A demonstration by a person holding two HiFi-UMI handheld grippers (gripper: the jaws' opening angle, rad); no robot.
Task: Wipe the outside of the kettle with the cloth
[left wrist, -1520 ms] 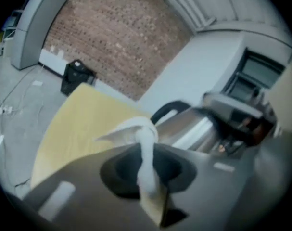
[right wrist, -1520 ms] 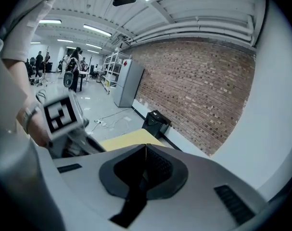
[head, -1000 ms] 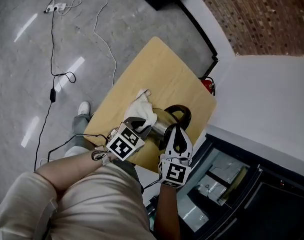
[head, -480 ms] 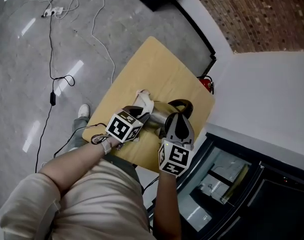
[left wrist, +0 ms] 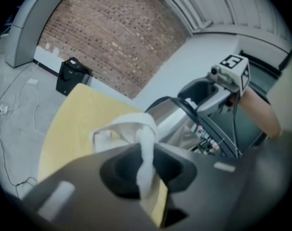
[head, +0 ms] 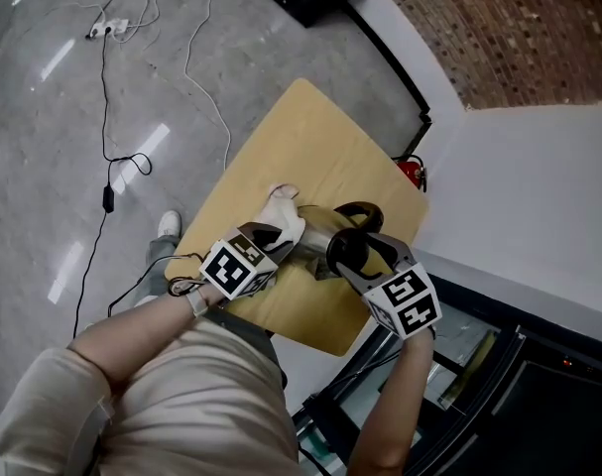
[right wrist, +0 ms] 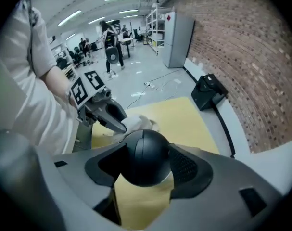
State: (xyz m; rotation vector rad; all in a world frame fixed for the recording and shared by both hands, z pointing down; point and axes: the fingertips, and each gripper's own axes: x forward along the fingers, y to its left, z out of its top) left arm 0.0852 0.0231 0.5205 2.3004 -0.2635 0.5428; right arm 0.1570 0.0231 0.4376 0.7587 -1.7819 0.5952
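Head view: a tan wooden table on the grey floor carries a rounded steel kettle. Right gripper points steeply down, its fingers just opened wide astride the black handle, seemingly not pressing. Left gripper pinches the white cloth against the kettle's side.

kettle on table, cloth against its left side
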